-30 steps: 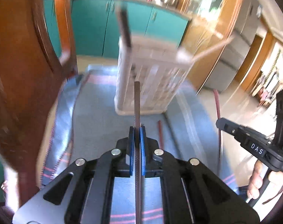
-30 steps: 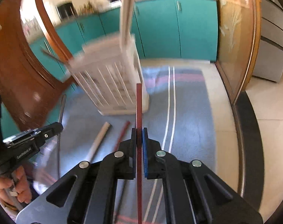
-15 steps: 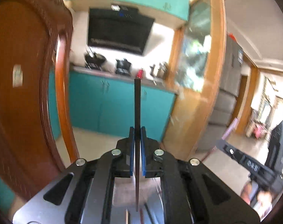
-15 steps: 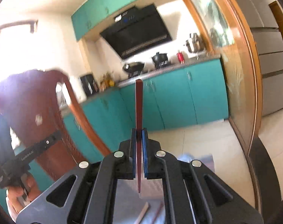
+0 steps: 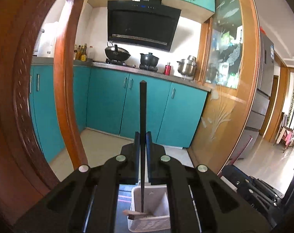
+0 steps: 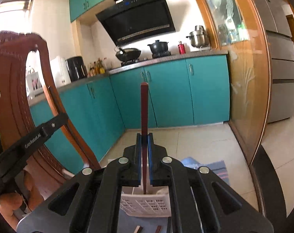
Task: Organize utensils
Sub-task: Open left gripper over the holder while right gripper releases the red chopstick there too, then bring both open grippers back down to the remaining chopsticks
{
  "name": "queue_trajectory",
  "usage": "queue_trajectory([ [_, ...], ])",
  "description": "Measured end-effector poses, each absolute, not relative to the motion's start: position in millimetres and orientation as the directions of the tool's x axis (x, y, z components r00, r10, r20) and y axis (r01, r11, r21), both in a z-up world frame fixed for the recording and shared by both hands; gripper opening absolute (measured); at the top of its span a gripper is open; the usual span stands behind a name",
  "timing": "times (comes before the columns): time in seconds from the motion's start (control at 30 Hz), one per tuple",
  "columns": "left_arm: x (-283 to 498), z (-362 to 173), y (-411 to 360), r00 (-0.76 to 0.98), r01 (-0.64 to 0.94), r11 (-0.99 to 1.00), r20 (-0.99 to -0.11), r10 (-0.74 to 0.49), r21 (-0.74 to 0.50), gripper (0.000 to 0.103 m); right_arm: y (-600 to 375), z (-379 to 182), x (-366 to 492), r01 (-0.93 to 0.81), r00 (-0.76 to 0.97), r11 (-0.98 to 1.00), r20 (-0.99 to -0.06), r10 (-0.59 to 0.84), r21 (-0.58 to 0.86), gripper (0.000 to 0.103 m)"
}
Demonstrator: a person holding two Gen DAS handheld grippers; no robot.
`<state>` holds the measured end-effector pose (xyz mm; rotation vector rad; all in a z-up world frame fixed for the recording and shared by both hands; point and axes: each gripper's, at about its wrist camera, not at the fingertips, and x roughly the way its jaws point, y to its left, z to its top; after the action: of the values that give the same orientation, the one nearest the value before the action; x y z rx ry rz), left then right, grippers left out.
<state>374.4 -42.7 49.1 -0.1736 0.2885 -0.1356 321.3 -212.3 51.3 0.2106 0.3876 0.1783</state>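
Filling the back of both views is a kitchen with teal cabinet doors (image 5: 108, 101) below a grey counter, a slanted black range hood (image 5: 141, 25) on the wall, and on the stove a black wok (image 6: 128, 53) and a black lidded pot (image 6: 158, 46), with a small red bottle (image 5: 168, 69) and a steel stockpot (image 6: 199, 36) beside them. On the left side stands a carved dark brown wooden chair back (image 5: 15, 97). Below, on a blue striped cloth (image 6: 215, 167), sits the white plastic utensil basket with perforated walls (image 6: 147, 203); in the left view its open top (image 5: 158, 207) shows a divider and some utensil ends lying inside. The left gripper (image 5: 142, 141) is clamped on a thin black chopstick (image 5: 142, 116), which stands upright between the blue pads (image 5: 148, 155), its lower tip hanging over the basket opening. The right gripper (image 6: 144, 143) is clamped in the same way on a reddish brown wooden chopstick (image 6: 144, 112), also upright, its lower tip just above the basket rim. In the right view the left gripper appears at the left edge, held by a hand (image 6: 9, 203). Two more stick ends (image 6: 138, 228) lie on the cloth in front of the basket
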Motion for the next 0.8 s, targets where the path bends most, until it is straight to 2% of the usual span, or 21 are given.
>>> queue_trajectory([
  [0.2, 372.5, 21.1, -48.4, 0.937, 0.117, 0.979, -0.308, -0.165, -0.169, 0.007, -211.1, 30.5, 314.3, -0.133, 0.898, 0.974, -0.392, 0.197, 0.184, 0.008],
  [0.27, 363.8, 19.3, -47.2, 0.940, 0.122, 0.980, -0.300, -0.164, -0.156, 0.012, -218.3, 33.3, 300.7, -0.135, 0.909, 0.974, -0.368, 0.195, 0.182, 0.017],
  [0.33, 350.5, 21.7, -45.1, 0.945, 0.132, 0.981, -0.280, -0.168, -0.143, 0.031, -230.7, 41.9, 278.4, -0.137, 0.927, 0.970, -0.319, 0.198, 0.202, 0.029],
  [0.4, 326.1, 25.6, -37.6, 0.958, 0.139, 0.980, -0.231, -0.169, -0.141, 0.043, -244.4, 47.8, 255.5, -0.142, 0.943, 0.964, -0.265, 0.200, 0.223, 0.038],
  [0.5, 287.3, 25.0, -24.8, 0.965, 0.159, 0.977, -0.186, -0.184, -0.140, 0.046, -267.1, 50.9, 223.1, -0.127, 0.963, 0.962, -0.202, 0.178, 0.242, 0.041],
  [0.57, 266.0, 14.5, -18.3, 0.954, 0.201, 0.969, -0.193, -0.227, -0.147, 0.046, -282.9, 41.3, 206.1, -0.103, 0.970, 0.959, -0.186, 0.155, 0.263, 0.041],
  [0.67, 257.6, -18.7, -23.4, 0.912, 0.273, 0.953, -0.280, -0.300, -0.130, 0.043, -298.0, 10.4, 206.7, -0.065, 0.952, 0.949, -0.265, 0.151, 0.308, 0.041],
  [0.73, 273.6, -55.6, -36.0, 0.831, 0.326, 0.934, -0.427, -0.356, -0.144, 0.035, -295.9, -28.7, 236.2, -0.027, 0.875, 0.953, -0.454, 0.169, 0.301, 0.041],
  [0.8, 292.9, -90.7, -44.7, 0.726, 0.349, 0.915, -0.559, -0.401, -0.202, 0.032, -287.0, -63.0, 263.8, -0.025, 0.770, 0.960, -0.607, 0.196, 0.278, 0.041],
])
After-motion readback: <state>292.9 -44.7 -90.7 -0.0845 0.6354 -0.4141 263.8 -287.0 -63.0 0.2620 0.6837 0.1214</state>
